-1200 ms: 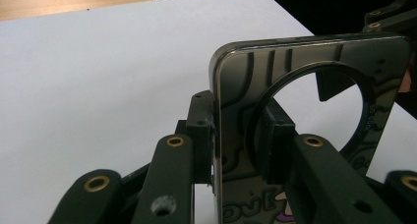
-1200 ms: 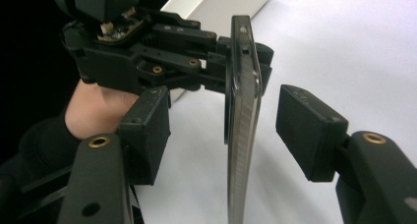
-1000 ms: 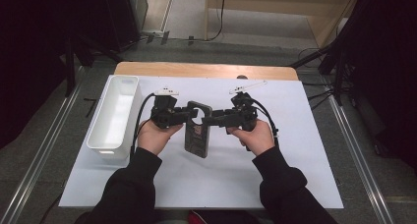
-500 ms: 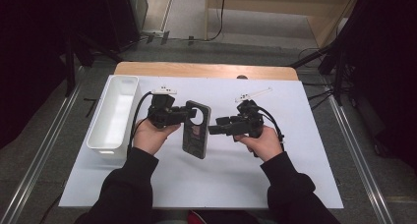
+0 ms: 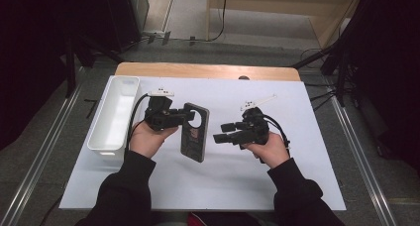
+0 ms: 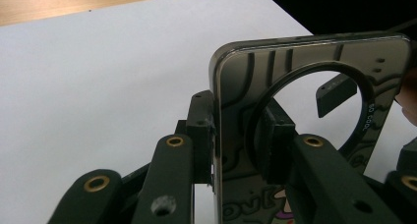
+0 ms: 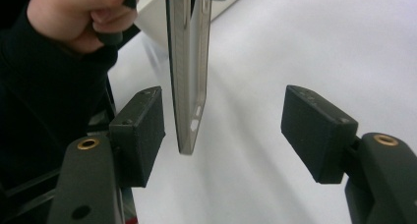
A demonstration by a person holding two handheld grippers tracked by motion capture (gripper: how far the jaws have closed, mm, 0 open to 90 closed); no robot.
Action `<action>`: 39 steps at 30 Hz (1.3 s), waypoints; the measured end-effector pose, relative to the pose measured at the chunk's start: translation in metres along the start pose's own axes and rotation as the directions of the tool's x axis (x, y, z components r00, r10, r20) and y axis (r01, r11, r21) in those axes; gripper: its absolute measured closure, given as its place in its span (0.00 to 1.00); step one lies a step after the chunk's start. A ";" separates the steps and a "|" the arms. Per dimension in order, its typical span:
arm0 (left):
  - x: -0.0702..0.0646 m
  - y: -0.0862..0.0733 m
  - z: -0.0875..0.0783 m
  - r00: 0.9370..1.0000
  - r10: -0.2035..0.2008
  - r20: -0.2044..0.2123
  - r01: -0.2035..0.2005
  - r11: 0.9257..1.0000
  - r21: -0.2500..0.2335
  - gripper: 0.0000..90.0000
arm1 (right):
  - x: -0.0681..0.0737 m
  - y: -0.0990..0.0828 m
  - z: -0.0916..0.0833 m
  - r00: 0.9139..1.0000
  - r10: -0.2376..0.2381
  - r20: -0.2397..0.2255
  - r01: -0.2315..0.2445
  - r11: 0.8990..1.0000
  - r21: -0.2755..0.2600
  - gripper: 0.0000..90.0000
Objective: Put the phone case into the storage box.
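Observation:
A dark, smoky phone case [image 5: 194, 133] with a large round camera cut-out hangs above the white sheet. My left gripper [image 5: 187, 116] is shut on its upper end. In the left gripper view the case [image 6: 236, 86] stands edge-up between the pads, which clamp it by the ring, and my left gripper [image 6: 241, 135] holds it firmly. My right gripper [image 5: 220, 135] sits a short way right of the case, open and holding nothing. In the right gripper view the case [image 7: 188, 62] hangs edge-on ahead of my right gripper [image 7: 236, 126], nearer its left pad [image 7: 140, 130] and touching neither pad.
A long white tray [image 5: 114, 114] lies at the left edge of the white sheet [image 5: 297, 176]. The wooden table top [image 5: 208, 70] shows beyond the sheet's far edge. Dark floor and cables surround the table.
One second ago both grippers were at the case. The right gripper has let go, opened and drawn back to the right. The left gripper keeps the case, now tilted.

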State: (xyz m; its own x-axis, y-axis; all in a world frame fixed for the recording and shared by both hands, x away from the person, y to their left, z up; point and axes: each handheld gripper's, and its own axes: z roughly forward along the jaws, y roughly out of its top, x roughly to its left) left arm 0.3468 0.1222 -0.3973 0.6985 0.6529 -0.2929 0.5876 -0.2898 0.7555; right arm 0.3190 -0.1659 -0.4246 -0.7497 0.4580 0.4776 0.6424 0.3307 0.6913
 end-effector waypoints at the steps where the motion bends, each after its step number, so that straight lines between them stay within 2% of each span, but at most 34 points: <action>1: 0.000 0.000 -0.001 1.000 0.000 0.000 0.000 1.000 0.001 0.79 | 0.000 -0.001 0.000 1.000 -0.007 -0.005 0.007 1.000 0.005 0.35; 4: 0.001 0.000 -0.003 1.000 -0.001 -0.004 0.001 1.000 0.000 0.79 | -0.003 -0.005 -0.001 1.000 -0.004 -0.015 0.004 1.000 -0.001 0.35; 8: 0.003 -0.001 -0.006 1.000 -0.007 -0.004 0.007 1.000 0.002 0.79 | -0.006 -0.013 -0.001 1.000 -0.003 -0.005 0.003 1.000 0.007 0.35; 17: 0.009 -0.001 -0.014 1.000 -0.005 -0.010 0.005 1.000 0.020 0.79 | -0.011 -0.030 -0.004 1.000 -0.001 0.018 0.001 1.000 -0.010 0.35; 25: 0.015 -0.001 -0.020 1.000 -0.007 -0.020 0.007 1.000 0.024 0.79 | -0.014 -0.045 -0.003 0.998 -0.016 0.059 0.016 1.000 -0.009 0.34; 28: 0.017 -0.001 -0.023 1.000 -0.006 -0.024 0.007 1.000 0.029 0.79 | -0.014 -0.050 -0.004 0.995 -0.032 0.095 0.033 0.999 -0.011 0.33; 32: 0.020 0.000 -0.026 1.000 -0.008 -0.022 0.009 0.999 0.034 0.79 | -0.016 -0.056 -0.007 0.996 -0.021 0.088 0.024 0.999 -0.024 0.33; 39: 0.025 -0.001 -0.030 1.000 -0.015 -0.022 0.015 0.999 0.041 0.79 | -0.019 -0.070 -0.011 0.995 -0.006 0.103 0.009 1.000 -0.024 0.33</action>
State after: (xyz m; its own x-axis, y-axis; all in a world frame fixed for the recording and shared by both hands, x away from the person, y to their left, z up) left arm 0.3513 0.1597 -0.3876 0.6809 0.6720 -0.2912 0.6145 -0.3078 0.7264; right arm 0.2864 -0.2064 -0.4758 -0.7333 0.5387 0.4148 0.6318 0.3144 0.7085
